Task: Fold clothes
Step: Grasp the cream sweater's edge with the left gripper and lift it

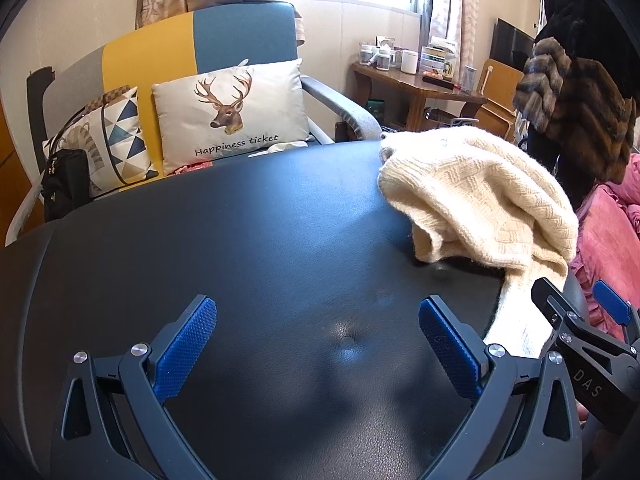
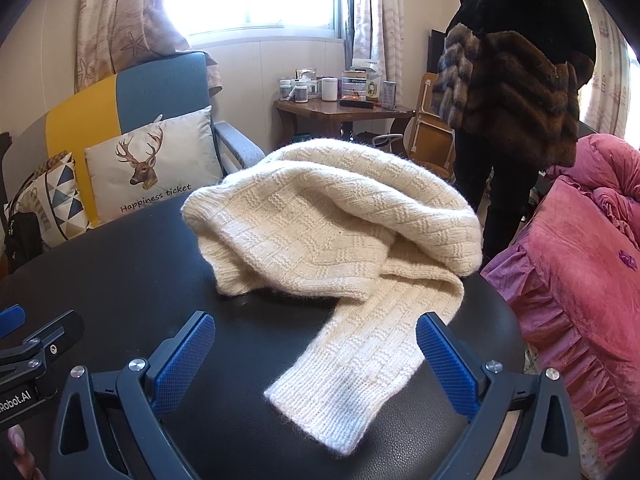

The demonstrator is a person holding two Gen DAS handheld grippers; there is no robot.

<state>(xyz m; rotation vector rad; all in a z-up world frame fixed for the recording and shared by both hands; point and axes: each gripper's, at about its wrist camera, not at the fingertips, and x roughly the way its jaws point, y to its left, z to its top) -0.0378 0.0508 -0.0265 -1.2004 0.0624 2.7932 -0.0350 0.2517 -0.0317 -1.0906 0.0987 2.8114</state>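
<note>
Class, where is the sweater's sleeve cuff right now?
In the right wrist view the cuff lies on the black table, between the open right claw's fingers.

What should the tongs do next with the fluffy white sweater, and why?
Probably ease the right tongs down and shut them on the sleeve cuff. Both tongs are open and hold nothing, the cream sweater lies bunched on the black table, and that cuff already lies between the right tongs' fingers. Pulling the sleeve out would start spreading the sweater flat for folding.
</note>
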